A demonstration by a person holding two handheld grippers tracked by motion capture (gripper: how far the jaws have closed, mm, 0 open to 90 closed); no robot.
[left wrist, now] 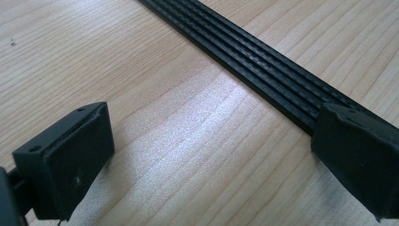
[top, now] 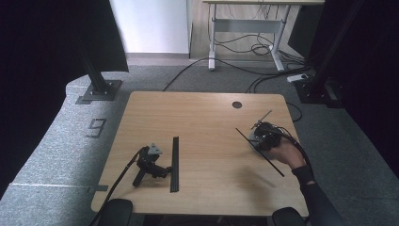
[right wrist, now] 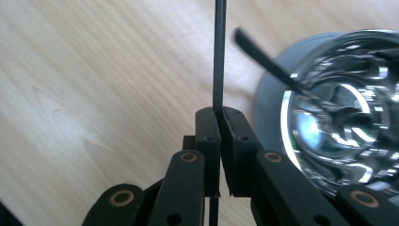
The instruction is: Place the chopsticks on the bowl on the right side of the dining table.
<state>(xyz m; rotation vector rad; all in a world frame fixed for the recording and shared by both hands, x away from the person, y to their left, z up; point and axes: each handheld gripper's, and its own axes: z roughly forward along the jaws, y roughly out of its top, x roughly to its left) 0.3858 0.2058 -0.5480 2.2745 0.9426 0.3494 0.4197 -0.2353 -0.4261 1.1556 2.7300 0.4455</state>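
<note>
Black, thin and stiff, probably light: the strip (right wrist: 219, 52), clamped edge-on between the pads of the right tongs (right wrist: 220, 113), near its middle, above the counter (top: 202, 117), well right of the ribbed bundle of strips (top: 175, 164). Likely to swing at long ends, so better held near the centre. Left tongs (left wrist: 207, 155) standing wide apart, gripping nothing, resting on the counter just left of that bundle, one pad (left wrist: 362, 155) touching it.
</note>
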